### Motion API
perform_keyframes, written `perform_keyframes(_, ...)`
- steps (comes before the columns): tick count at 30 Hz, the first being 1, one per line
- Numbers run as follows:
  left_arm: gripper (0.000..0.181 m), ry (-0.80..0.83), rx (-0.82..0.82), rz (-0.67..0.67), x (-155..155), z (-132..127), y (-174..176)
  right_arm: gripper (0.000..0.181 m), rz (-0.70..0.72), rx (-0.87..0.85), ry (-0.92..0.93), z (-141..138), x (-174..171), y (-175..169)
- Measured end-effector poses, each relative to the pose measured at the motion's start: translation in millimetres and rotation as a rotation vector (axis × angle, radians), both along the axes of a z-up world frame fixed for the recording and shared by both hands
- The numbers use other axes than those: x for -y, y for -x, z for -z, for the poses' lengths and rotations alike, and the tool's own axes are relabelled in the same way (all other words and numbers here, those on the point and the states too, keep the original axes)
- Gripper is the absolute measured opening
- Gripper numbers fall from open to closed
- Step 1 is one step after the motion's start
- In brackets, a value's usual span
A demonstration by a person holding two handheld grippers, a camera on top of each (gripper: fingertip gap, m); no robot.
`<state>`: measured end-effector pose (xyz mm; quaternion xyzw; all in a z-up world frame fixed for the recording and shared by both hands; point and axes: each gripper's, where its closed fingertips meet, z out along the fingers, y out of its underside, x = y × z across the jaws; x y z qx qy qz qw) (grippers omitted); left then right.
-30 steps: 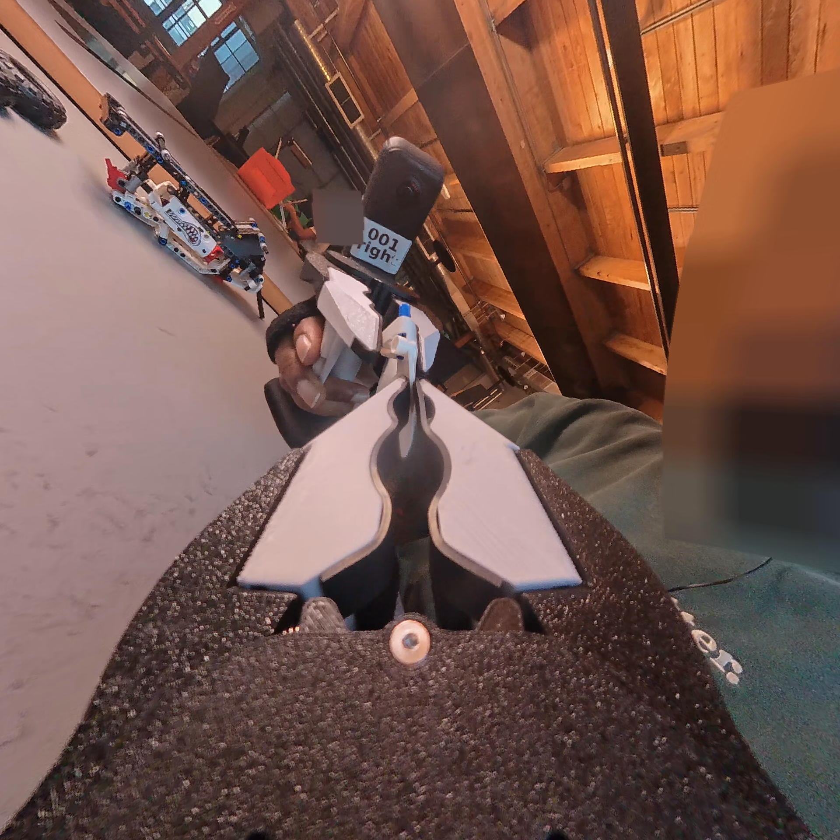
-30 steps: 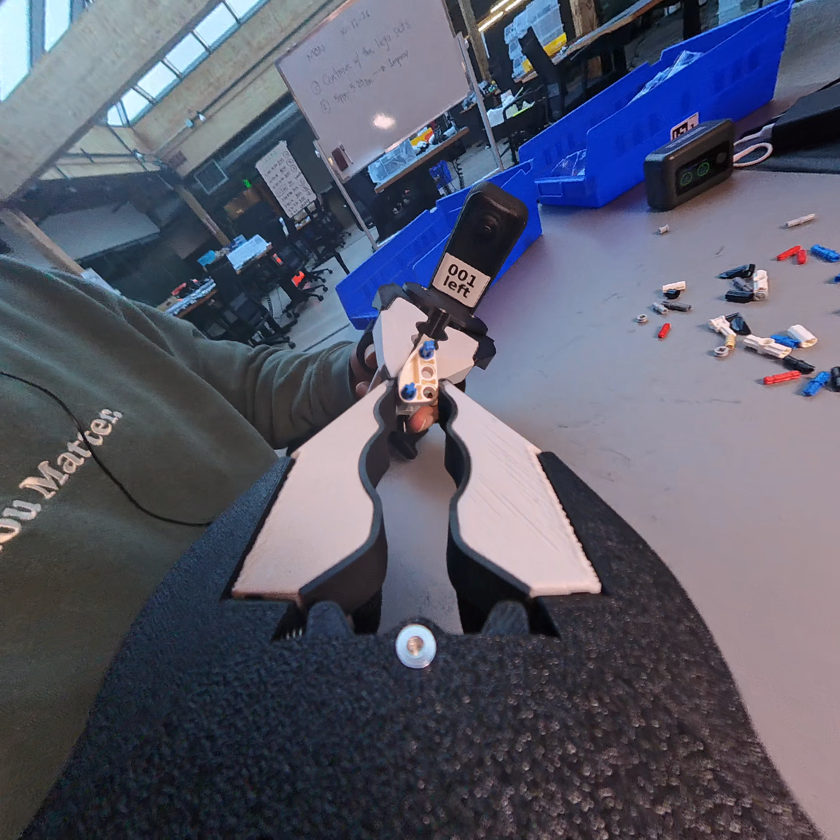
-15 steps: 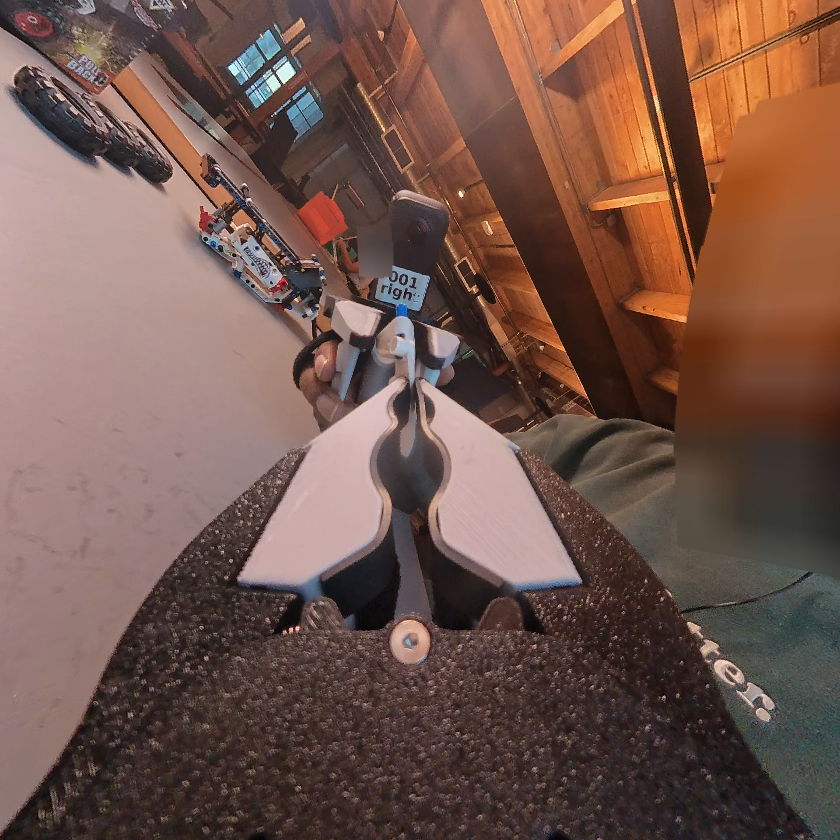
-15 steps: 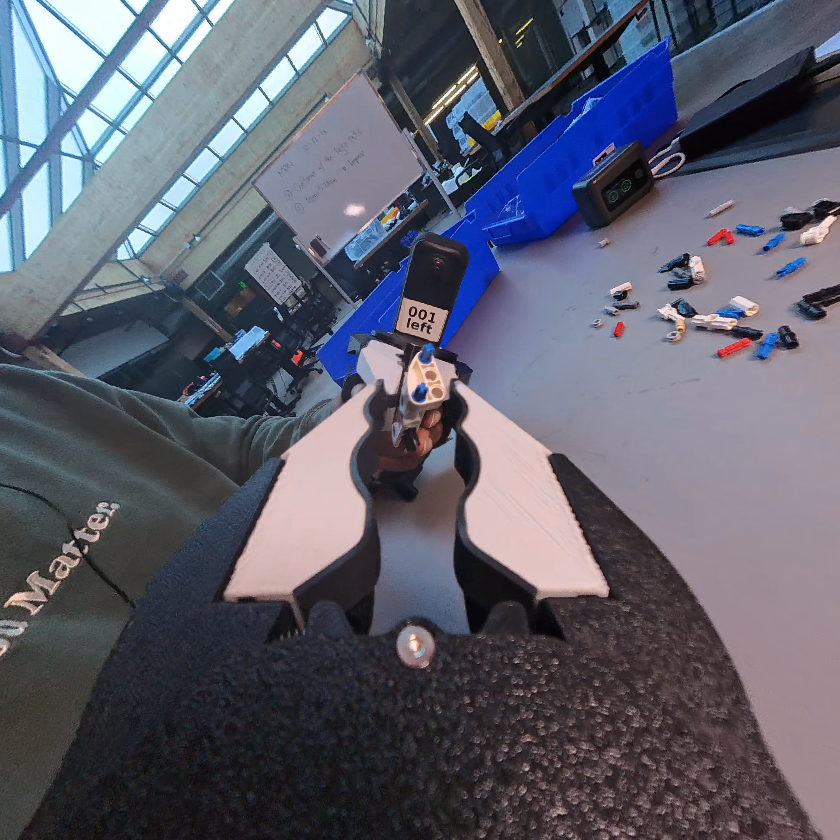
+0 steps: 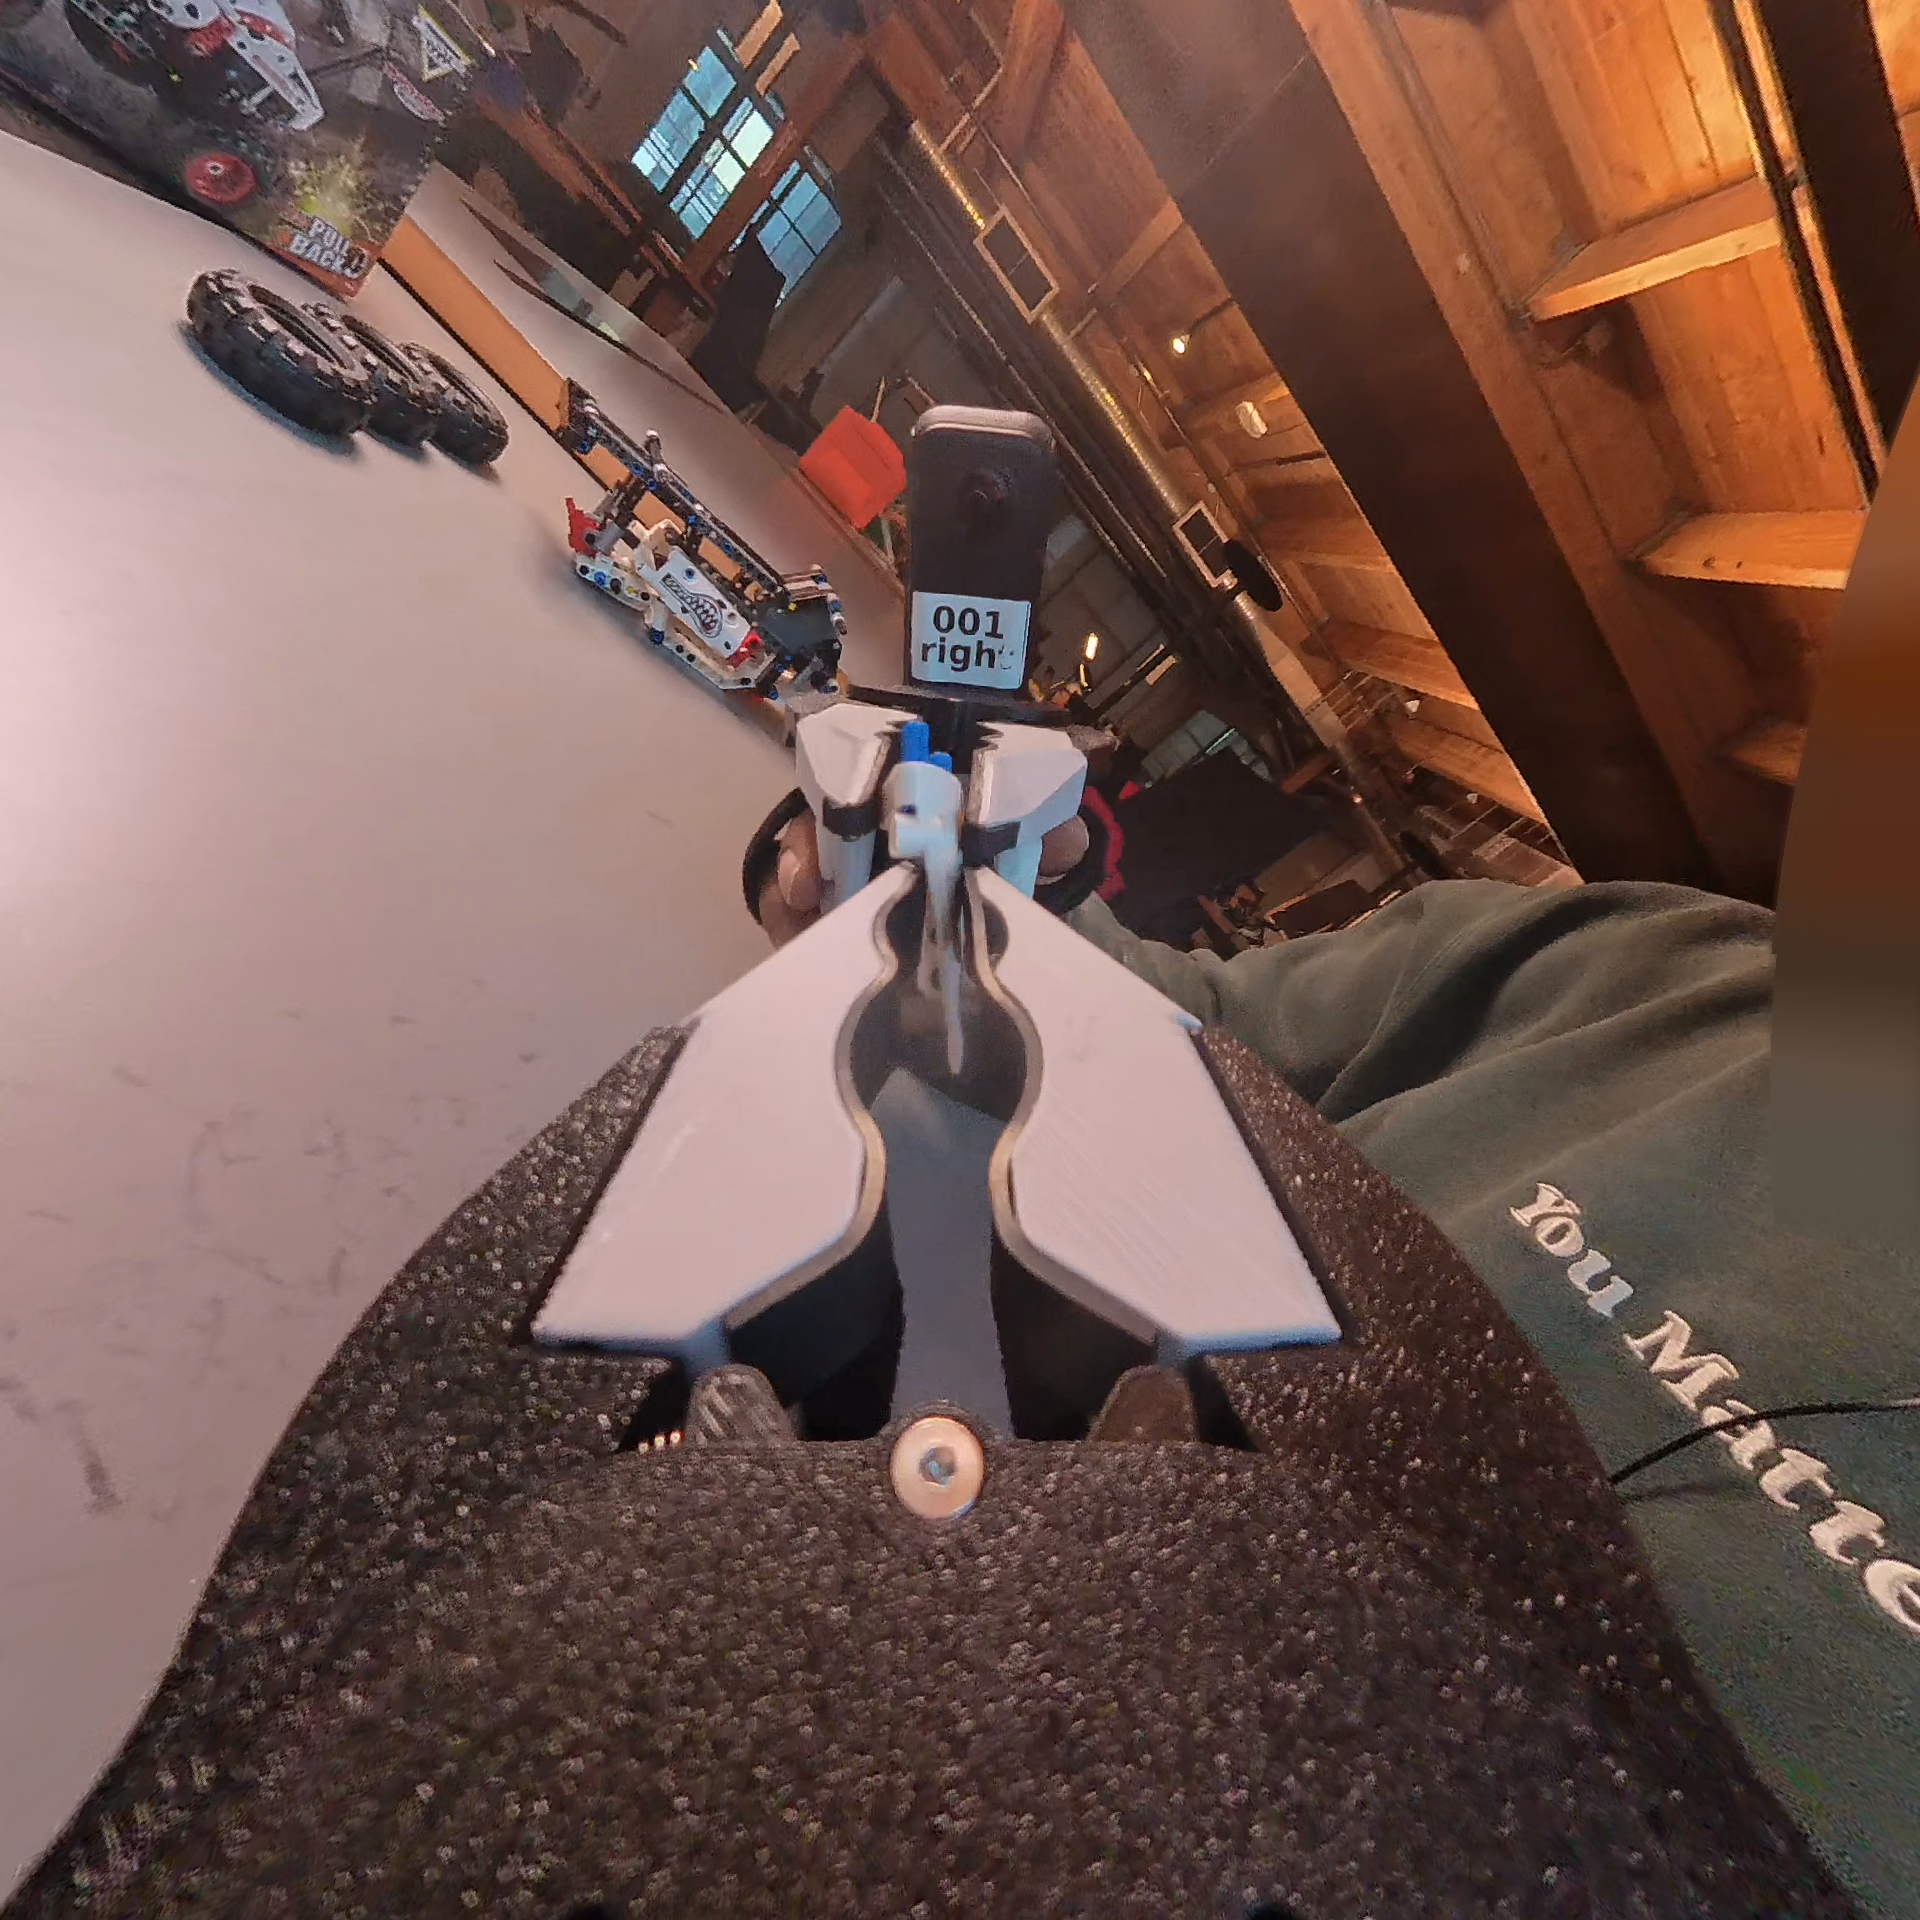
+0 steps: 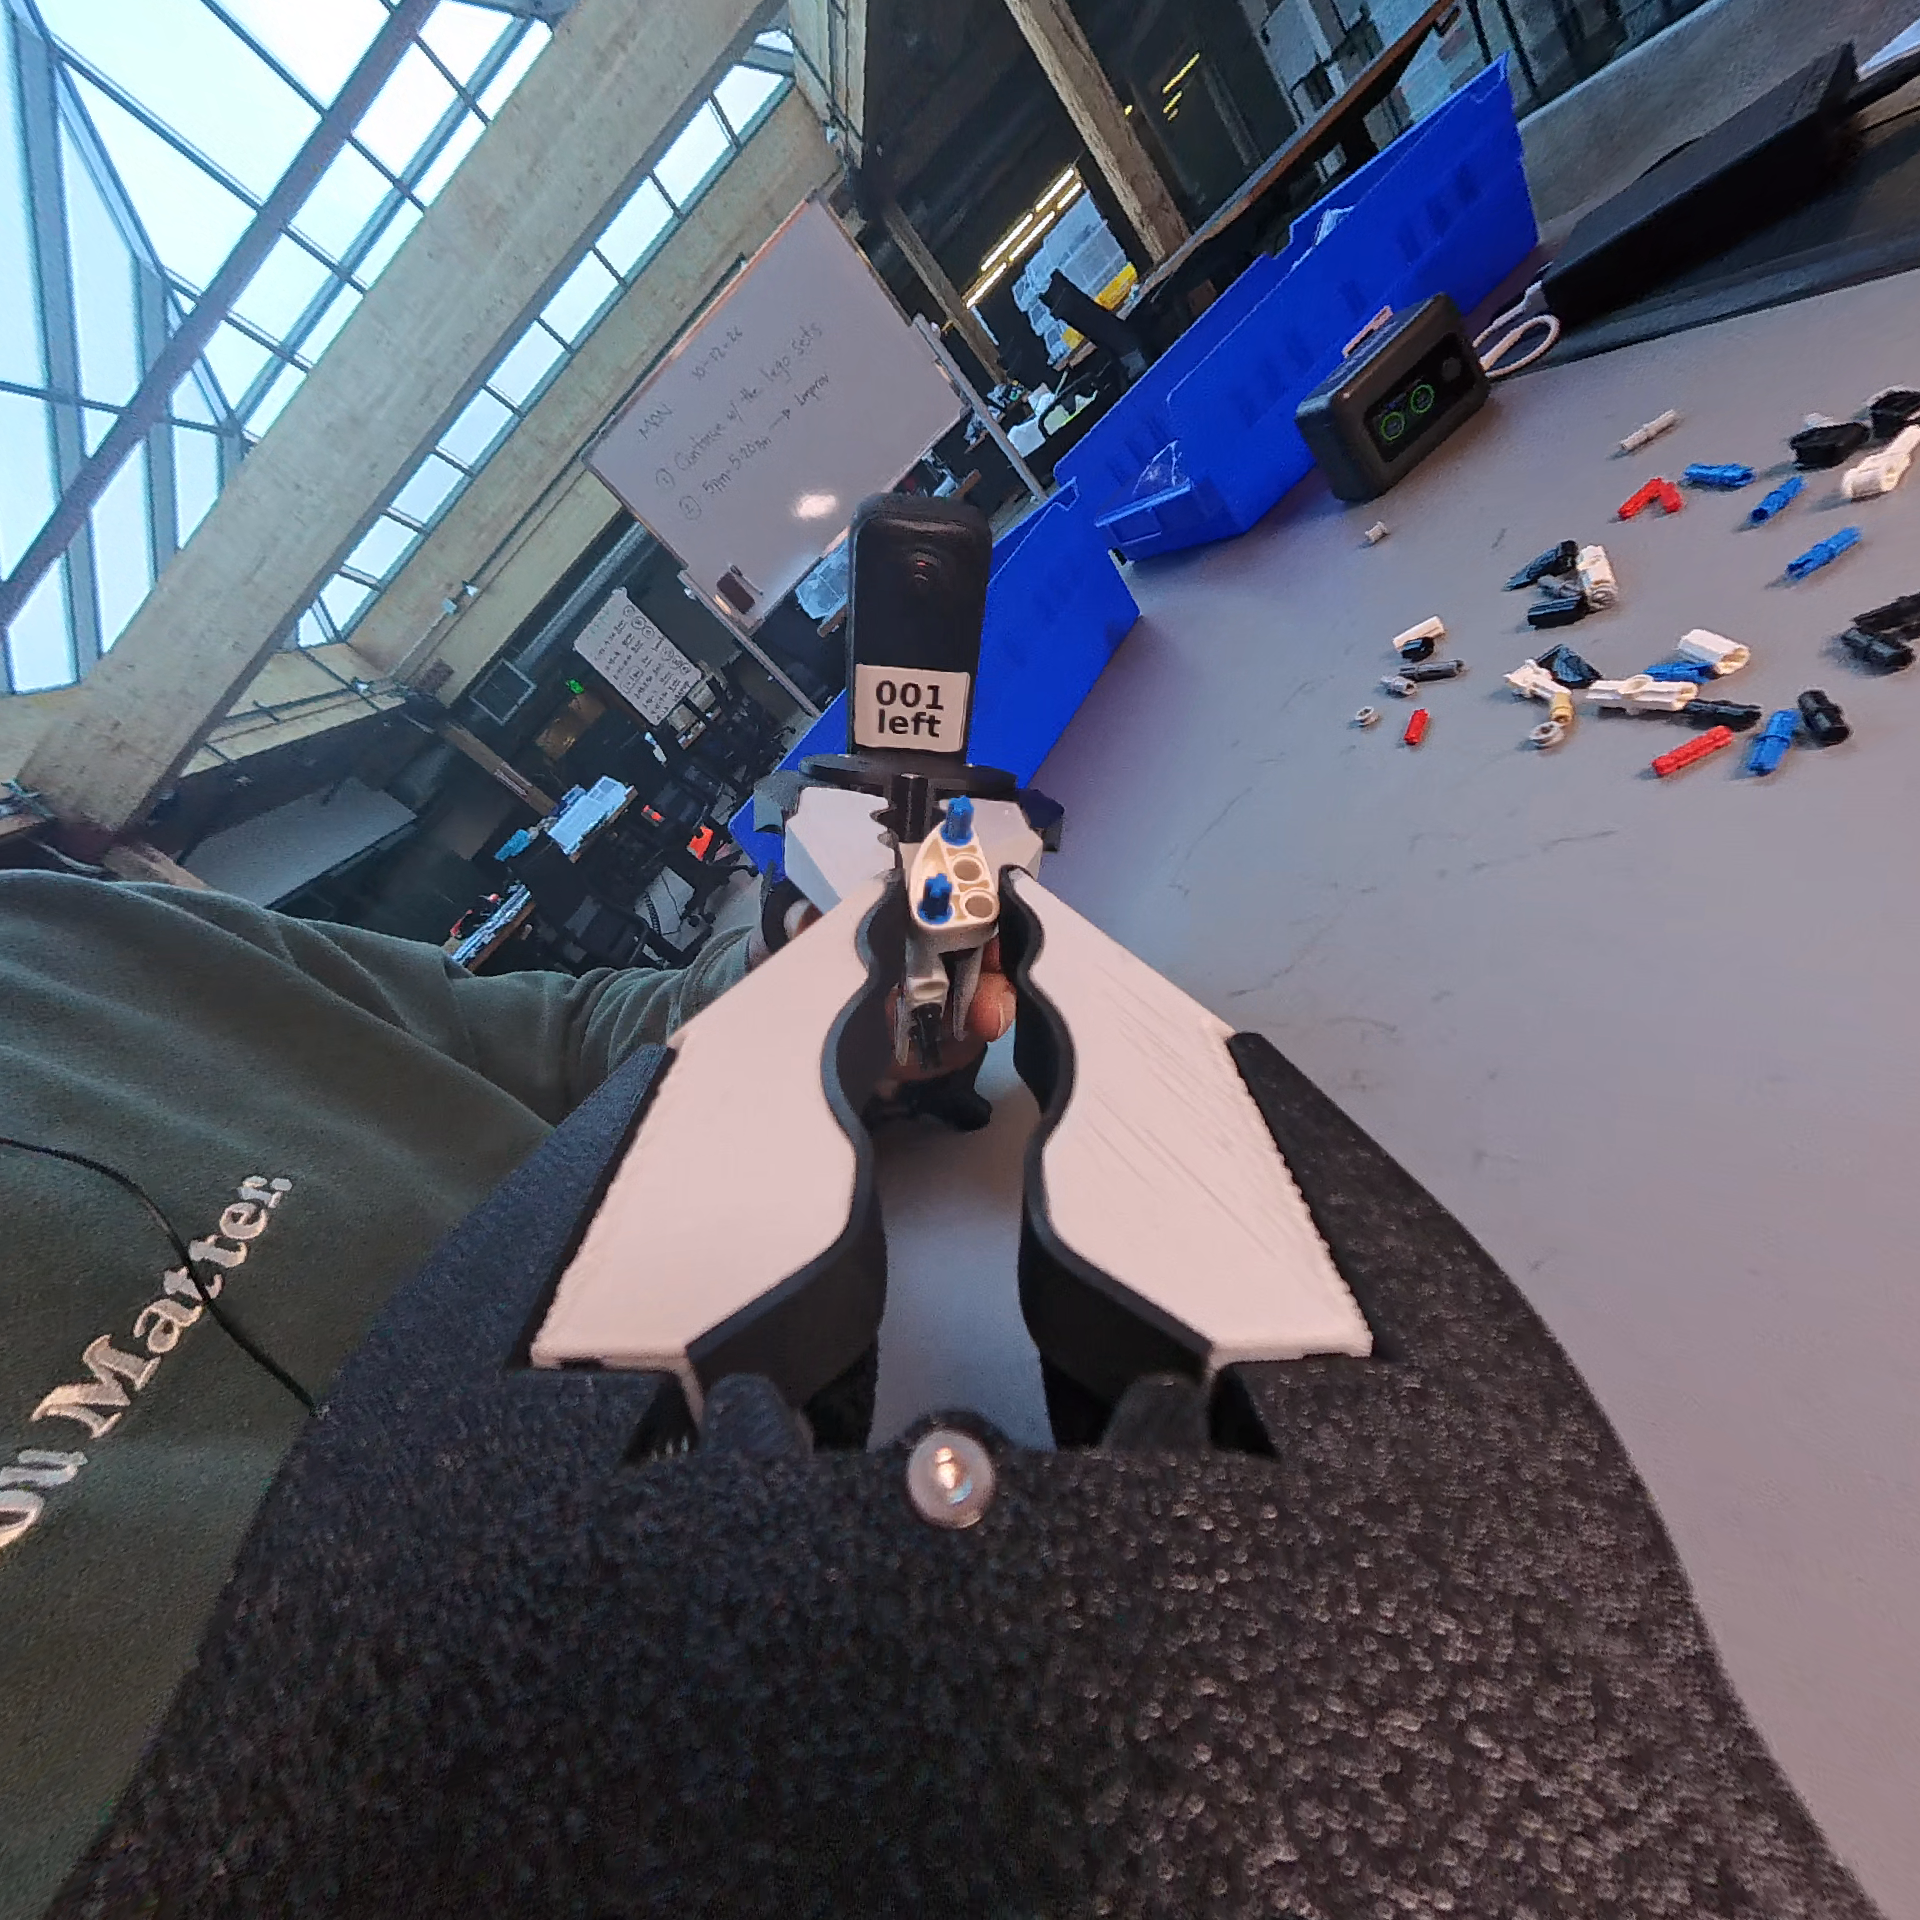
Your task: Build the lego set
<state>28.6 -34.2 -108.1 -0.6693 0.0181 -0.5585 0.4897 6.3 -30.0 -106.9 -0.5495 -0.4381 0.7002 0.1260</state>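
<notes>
Spreading under everything is the grey table (image 6: 1507,1039), with blue bins (image 6: 1299,343) at its far edge. A part-built lego model (image 5: 707,592) and 3 black tyres (image 5: 343,369) lie well apart from the scattered loose pieces (image 6: 1662,665). Above the table, the left gripper (image 5: 928,883) and right gripper (image 6: 951,904) face each other tip to tip, both pinching 1 small white lego piece (image 6: 954,888) with 2 blue pins (image 6: 935,896).
</notes>
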Motion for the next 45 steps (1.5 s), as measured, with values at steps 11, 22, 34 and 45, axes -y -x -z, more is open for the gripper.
perform_keyframes(11, 0.001, 0.046, 0.284, 0.105, 5.5, -15.2, 3.9, 0.016, -0.054, -0.041, 0.117, -8.7, 4.0, -4.5)
perform_keyframes(22, 0.009, -0.033, -0.184, 0.084, 12.9, 8.1, -6.9, 0.016, 0.042, -0.074, 0.192, -14.6, -14.5, -7.4)
perform_keyframes(34, 0.024, -0.060, -0.087, 0.111, 16.8, -5.4, -12.1, 0.015, 0.057, -0.114, 0.182, -23.6, -15.4, -12.3)
perform_keyframes(45, 0.001, -0.048, -0.084, 0.100, 18.6, -8.5, -10.3, 0.015, -0.004, -0.113, 0.166, -25.2, -5.9, -15.5)
